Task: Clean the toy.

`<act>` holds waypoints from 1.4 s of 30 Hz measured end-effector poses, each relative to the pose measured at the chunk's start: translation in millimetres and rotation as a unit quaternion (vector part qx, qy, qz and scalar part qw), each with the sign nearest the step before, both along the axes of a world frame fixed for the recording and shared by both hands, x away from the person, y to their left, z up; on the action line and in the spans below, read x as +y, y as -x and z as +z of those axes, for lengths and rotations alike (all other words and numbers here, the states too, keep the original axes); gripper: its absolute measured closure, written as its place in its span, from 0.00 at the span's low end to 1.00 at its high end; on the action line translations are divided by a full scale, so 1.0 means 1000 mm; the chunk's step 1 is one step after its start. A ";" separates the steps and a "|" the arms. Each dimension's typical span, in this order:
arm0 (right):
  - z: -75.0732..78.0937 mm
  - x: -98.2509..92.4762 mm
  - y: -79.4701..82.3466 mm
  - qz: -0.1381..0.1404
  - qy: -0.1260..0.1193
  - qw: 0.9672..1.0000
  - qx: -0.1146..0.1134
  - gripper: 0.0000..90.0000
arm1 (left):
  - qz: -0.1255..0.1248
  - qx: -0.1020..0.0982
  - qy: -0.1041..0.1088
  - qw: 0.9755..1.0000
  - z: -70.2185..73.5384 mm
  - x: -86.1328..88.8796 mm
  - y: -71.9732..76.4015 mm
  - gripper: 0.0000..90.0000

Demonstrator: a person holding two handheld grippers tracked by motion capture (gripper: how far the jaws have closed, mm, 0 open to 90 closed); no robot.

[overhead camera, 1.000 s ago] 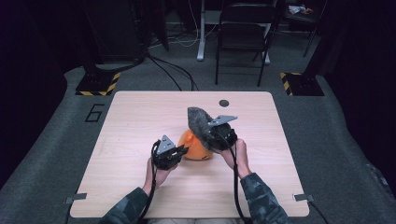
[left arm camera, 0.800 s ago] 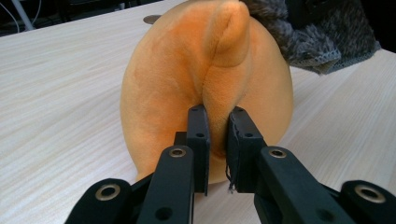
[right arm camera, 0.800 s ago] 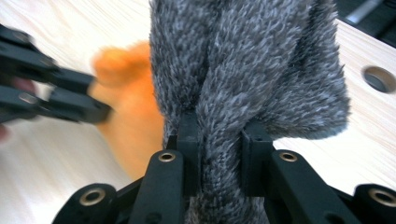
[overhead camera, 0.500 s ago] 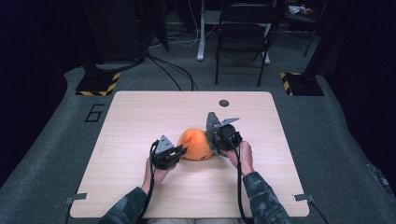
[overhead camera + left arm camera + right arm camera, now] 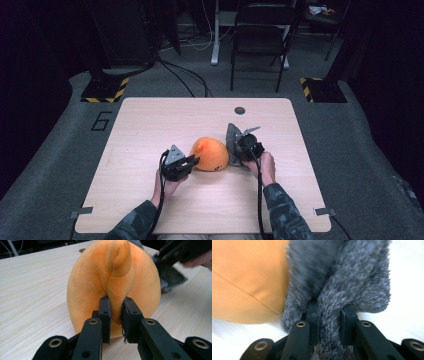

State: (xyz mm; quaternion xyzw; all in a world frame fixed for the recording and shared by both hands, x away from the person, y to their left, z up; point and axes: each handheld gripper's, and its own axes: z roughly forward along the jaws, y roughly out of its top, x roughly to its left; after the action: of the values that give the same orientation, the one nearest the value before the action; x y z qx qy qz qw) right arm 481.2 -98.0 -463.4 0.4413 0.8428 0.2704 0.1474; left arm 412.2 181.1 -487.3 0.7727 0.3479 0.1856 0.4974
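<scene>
On the tabletop (image 5: 150, 150) an orange plush (image 5: 210, 154) sits between both hands. The left gripper (image 5: 116, 315) has its fingers pinched tight on a raised seam of the plush. The right gripper (image 5: 329, 315) clamps a fold of grey fuzzy cloth (image 5: 342, 277), which touches the plush's side.

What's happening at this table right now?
A person at a wooden table works with a hand-held gripper in each hand. The left hand-held gripper is pinched shut on a raised fold of an orange plush cushion that rests on the table. The right hand-held gripper is clamped on a fold of grey fuzzy cloth, held right beside the orange plush on its right side. A small dark disc lies near the far edge.
</scene>
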 end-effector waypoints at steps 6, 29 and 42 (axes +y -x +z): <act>0.055 0.000 0.020 0.024 -0.095 0.993 -0.069 0.82 | 0.002 -0.006 0.002 1.000 0.000 -0.002 0.001 0.87; 0.026 0.023 0.016 0.051 -0.049 0.997 -0.037 0.82 | -0.001 -0.013 -0.060 0.998 -0.007 -0.008 -0.002 0.76; 0.059 0.015 0.026 0.052 -0.107 0.990 -0.074 0.83 | 0.007 -0.007 -0.039 0.999 -0.005 -0.006 -0.002 0.82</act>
State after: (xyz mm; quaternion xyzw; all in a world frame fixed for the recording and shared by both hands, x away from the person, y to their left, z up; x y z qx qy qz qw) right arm 455.5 -82.6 -404.2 0.3886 0.8177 0.3986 0.1468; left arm 414.3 175.0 -492.0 0.7879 0.3423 0.2082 0.4677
